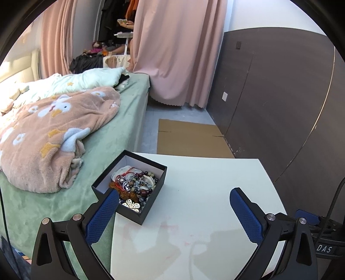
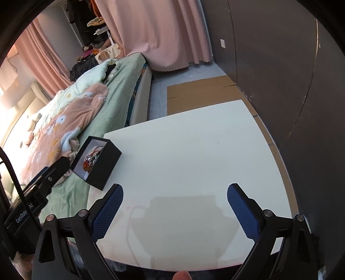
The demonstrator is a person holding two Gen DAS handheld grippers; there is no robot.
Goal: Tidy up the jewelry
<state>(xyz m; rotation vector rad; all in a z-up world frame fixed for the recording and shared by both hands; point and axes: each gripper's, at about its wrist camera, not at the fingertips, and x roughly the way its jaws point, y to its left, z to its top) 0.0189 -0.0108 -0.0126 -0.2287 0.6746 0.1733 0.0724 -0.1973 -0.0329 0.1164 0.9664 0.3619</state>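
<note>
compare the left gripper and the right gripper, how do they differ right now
The left gripper has one blue finger at the rim of the black jewelry box; the right gripper stands apart from the box, over bare white table. Both are open and hold nothing.

We are in a home bedroom: a bed (image 1: 120, 120) with a green sheet carries a rumpled peach fleece blanket (image 1: 54, 137) printed with ducks and flowers, and a pale quilt (image 1: 86, 80) beyond it. Pink curtains (image 1: 179, 53) hang to the floor, and behind them we see clothes on a rail (image 1: 117, 17) with a heap of belongings beneath. A small white table (image 2: 194, 150) stands beside the bed, near a dark panelled wall (image 1: 280, 97) and flattened cardboard (image 1: 189, 137) on the floor.
</note>
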